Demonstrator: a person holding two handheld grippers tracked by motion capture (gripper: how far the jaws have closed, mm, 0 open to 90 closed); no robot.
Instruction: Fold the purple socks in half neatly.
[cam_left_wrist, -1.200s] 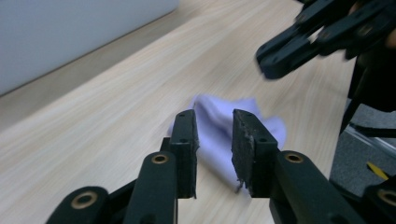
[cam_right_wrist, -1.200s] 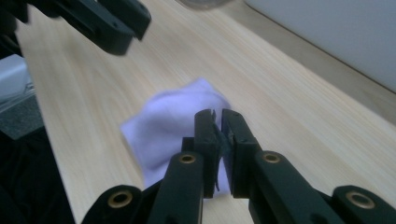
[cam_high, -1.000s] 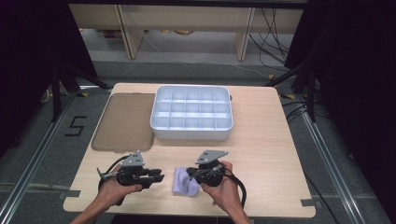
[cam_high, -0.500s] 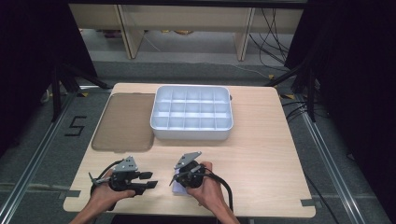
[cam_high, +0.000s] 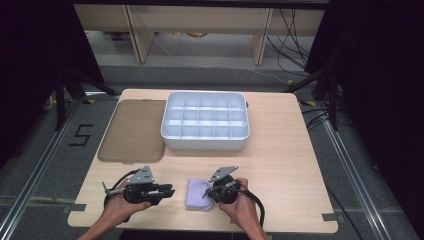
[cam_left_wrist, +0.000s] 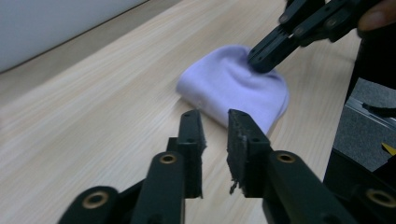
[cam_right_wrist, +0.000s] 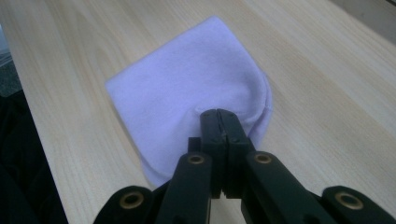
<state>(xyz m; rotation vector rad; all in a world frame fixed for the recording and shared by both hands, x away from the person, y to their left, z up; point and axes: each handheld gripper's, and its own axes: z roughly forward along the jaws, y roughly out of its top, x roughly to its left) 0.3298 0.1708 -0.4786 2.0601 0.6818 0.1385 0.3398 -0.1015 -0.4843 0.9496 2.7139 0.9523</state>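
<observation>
Right gripper (cam_right_wrist: 219, 114) is pinching the lilac cloth (cam_right_wrist: 187, 93) with closed jaws; left gripper (cam_left_wrist: 215, 122), jaws narrowing around nothing, is pointing straight at its near edge.

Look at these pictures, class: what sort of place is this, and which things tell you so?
Probably a lab or workshop test station, not a home. A bare wooden table stands on grey floor with tape marks, loose cables trail behind it, and dark curtains screen its sides.
</observation>
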